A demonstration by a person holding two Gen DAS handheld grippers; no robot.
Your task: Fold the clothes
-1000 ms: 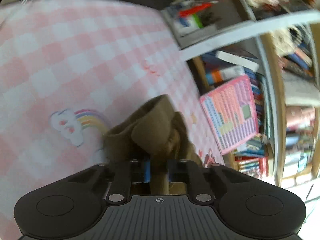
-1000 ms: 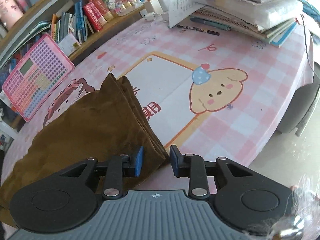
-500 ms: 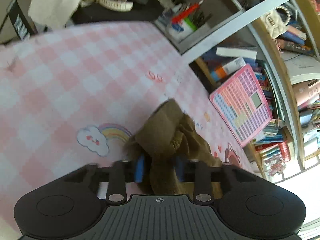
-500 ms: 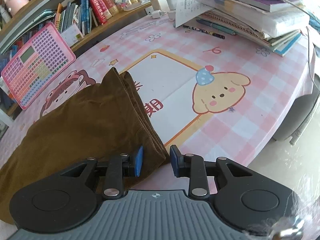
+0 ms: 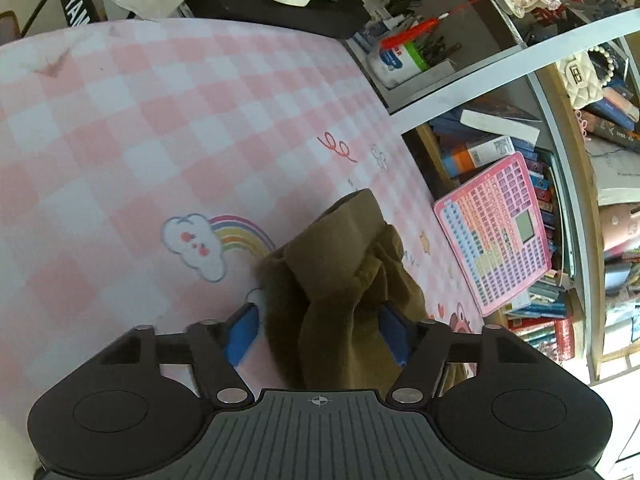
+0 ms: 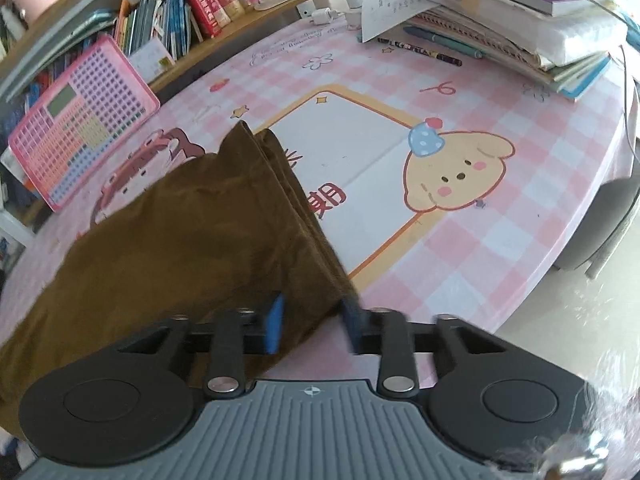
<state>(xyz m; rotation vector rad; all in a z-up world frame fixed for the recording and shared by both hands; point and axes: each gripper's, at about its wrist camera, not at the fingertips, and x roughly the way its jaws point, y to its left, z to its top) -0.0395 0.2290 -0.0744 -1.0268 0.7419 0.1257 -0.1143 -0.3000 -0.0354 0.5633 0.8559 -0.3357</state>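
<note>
A brown garment lies folded flat on the pink checked tablecloth, its stacked edges running toward my right gripper. That gripper is open, and the garment's near corner sits loosely between its blue pads. In the left wrist view the other end of the brown garment is bunched into a lump on the tablecloth. My left gripper stands wide open around that lump, its pads apart from the cloth.
A pink keypad toy leans against the bookshelf at the table's far edge, also the pink toy in the right view. A stack of books and papers sits at the back right. The table edge drops off to the right.
My left gripper, shut on the bunched garment a second ago, has opened wide and released it. The right gripper's jaws have spread slightly around the garment corner.
</note>
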